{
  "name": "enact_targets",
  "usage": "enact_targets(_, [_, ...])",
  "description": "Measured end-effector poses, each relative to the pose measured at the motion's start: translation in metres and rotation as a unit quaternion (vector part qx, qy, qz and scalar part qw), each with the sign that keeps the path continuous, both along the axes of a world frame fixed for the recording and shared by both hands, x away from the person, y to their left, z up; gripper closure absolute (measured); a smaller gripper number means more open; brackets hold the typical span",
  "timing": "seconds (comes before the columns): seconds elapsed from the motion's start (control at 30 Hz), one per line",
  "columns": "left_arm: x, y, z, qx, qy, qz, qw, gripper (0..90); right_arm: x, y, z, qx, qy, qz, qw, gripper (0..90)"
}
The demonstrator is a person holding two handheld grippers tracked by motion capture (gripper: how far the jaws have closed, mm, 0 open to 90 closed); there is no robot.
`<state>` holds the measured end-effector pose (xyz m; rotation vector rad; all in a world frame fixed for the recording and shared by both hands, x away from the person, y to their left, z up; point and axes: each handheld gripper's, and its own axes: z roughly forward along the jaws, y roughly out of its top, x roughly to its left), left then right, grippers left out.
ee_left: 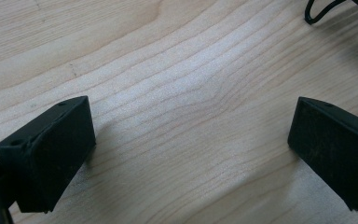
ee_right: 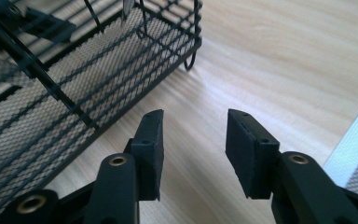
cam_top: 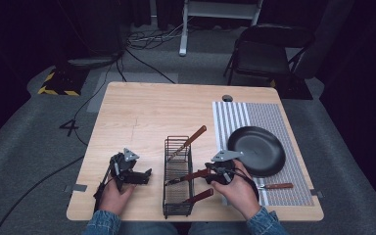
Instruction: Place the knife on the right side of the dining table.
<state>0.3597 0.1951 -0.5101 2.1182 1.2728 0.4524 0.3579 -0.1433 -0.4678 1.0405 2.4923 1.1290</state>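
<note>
Resting on the tabletop (cam_top: 142,112), both grippers' fingers stand apart, empty.
Rack (cam_top: 177,176) runs near-to-far; its knives' (cam_top: 188,141) blades sit hidden, handles tilting right.

The far half of the light wooden bench (cam_top: 147,105) lies bare, with free passage. In the middle near the front edge stands a black wire basket (cam_top: 177,188), and three brown-handled utensils (cam_top: 188,141) stick out of it to the right. The left gripper (cam_top: 144,177) has bare wood between its wide jaws. The right gripper (ee_right: 193,149) has the basket close beside it, with the round black pan (cam_top: 256,151) on the striped grey mat (cam_top: 269,117) behind it.
</note>
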Motion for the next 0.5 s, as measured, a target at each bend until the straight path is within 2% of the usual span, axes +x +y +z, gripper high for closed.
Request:
enact_targets(0.07, [-0.001, 0.0, 0.0, -0.002, 0.001, -0.001, 1.0, 0.8, 0.005, -0.004, 0.011, 0.007, -0.01, 0.012, 0.9999, 53.7])
enact_targets(0.17, [-0.001, 0.0, 0.0, -0.001, -0.001, -0.002, 1.0, 0.8, 0.008, -0.007, 0.017, 0.011, -0.008, 0.011, 0.9998, 54.2])
enact_targets(0.23, [-0.002, 0.0, 0.0, 0.0, 0.001, -0.004, 1.0, 0.8, 0.013, -0.01, 0.03, 0.017, -0.009, 0.011, 0.9998, 56.7])
enact_targets(0.27, [-0.002, 0.0, 0.0, 0.0, 0.001, -0.004, 1.0, 0.8, 0.013, -0.01, 0.03, 0.017, -0.009, 0.011, 0.9998, 56.7])
enact_targets(0.5, [-0.002, 0.0, 0.0, 0.0, 0.0, -0.004, 1.0, 0.7, 0.025, -0.016, 0.061, 0.041, -0.009, 0.013, 0.999, 55.9])
